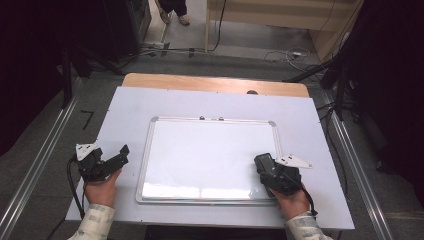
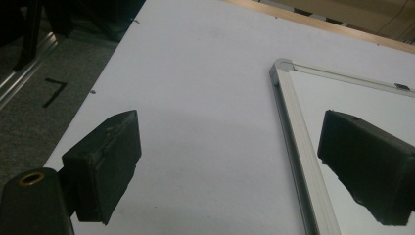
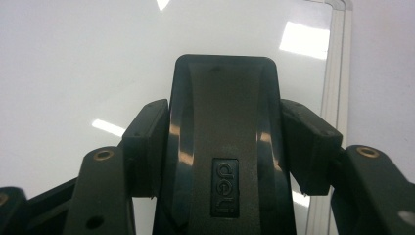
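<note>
The right tool [image 1: 267, 167] is clamped on a black whiteboard eraser [image 3: 222, 142], its two pads pressing the eraser's long sides so the flat underside faces the board; the right gripper view shows the eraser's moulded back between the jaws, with the shiny white surface beyond it. From the high view the eraser [image 1: 264, 162] sits over the lower right corner of the whiteboard [image 1: 210, 155], close to the right edge of the frame, which looks like a sensible place to begin or end a wiping pass, though whether the felt actually touches the board cannot be told. The board lies flat in the middle of the table [image 1: 125, 110], and its surface looks clean, with only ceiling lights reflected in it. The left tool [image 1: 112, 162] rests just beside the board's left edge with its jaws spread wide and nothing between them; one jaw reaches over the aluminium frame [image 2: 298, 147], likely so it can steady the board if the wiping pushes it sideways.
</note>
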`<move>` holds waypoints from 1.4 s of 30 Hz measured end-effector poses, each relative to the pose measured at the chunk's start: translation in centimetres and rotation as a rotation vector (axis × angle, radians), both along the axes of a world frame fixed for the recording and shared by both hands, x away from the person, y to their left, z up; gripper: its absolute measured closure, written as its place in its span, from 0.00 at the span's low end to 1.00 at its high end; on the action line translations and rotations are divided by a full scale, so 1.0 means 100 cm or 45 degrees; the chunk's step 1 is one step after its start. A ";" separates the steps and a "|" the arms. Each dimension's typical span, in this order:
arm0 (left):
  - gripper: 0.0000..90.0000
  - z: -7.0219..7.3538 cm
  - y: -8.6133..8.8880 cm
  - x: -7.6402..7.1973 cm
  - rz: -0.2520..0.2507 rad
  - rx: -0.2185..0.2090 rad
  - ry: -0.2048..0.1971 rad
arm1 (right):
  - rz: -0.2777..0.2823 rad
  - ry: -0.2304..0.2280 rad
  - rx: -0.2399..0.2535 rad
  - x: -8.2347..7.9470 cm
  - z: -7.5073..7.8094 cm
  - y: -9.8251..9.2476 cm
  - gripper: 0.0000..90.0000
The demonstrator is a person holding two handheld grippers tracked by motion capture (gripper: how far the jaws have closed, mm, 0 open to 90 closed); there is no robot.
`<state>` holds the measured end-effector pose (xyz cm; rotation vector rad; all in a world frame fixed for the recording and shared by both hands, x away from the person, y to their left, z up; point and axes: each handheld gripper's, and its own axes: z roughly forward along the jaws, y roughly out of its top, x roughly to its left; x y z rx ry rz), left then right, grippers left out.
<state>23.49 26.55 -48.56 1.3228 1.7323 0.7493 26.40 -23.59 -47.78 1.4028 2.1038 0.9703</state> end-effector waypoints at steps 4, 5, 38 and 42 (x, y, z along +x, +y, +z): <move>0.11 0.000 0.000 0.000 0.002 -0.001 -0.002 | -0.024 -0.001 0.001 0.000 0.000 -0.002 0.42; 0.11 0.000 0.000 0.000 0.001 -0.001 -0.002 | -0.027 -0.004 0.000 0.000 0.000 -0.002 0.42; 0.11 0.001 0.001 -0.001 0.000 -0.007 -0.004 | -0.155 0.006 -0.048 -0.002 -0.004 -0.002 0.42; 0.11 0.001 0.001 -0.001 0.000 -0.006 -0.004 | -0.162 0.006 -0.063 -0.001 -0.006 -0.002 0.42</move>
